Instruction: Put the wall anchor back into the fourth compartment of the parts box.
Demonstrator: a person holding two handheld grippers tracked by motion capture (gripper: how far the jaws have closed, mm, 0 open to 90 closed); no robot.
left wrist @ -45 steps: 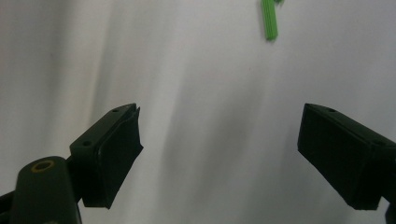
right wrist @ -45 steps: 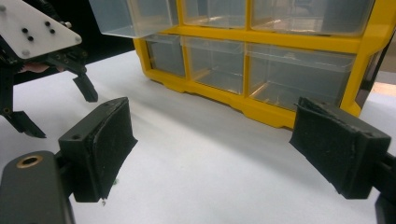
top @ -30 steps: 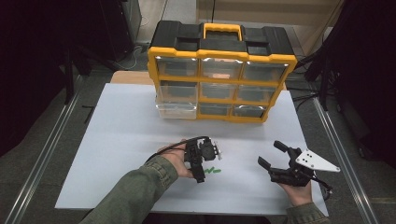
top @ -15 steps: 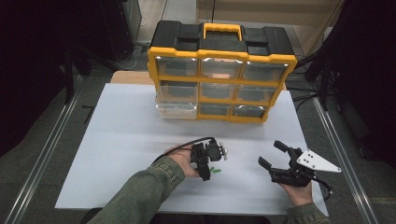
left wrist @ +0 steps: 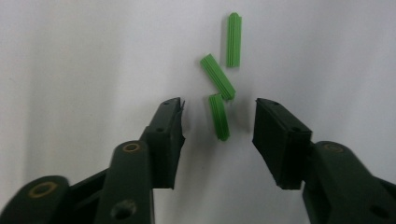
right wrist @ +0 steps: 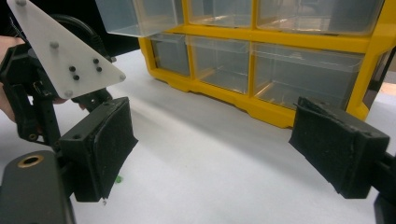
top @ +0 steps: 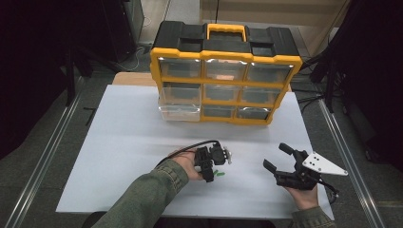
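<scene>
Left gripper (left wrist: 218, 116) is pointing down at the white table (top: 119, 142), near edge, middle. Its jaws have just been closing in and are sitting half spread, not yet pinching anything. One green wall plug (left wrist: 219, 117) is lying between the pads, clear of both. A second green plug (left wrist: 217, 77) is lying slanted just beyond it, their ends touching or nearly so, can't tell which. A third green plug (left wrist: 234, 39) is lying farther out, just beside the second. In the high view the plugs are showing as a small green patch (top: 217, 174) right under the gripper (top: 211, 166).

Right gripper (top: 280, 164) is hovering to the right of the left one, well apart, jaws spread wide and holding nothing, aiming toward the far side.

Yellow and black drawer box (top: 223, 71) is standing at the far side of the table. Its bottom left clear drawer (top: 179, 113) is sticking out toward the near side.
</scene>
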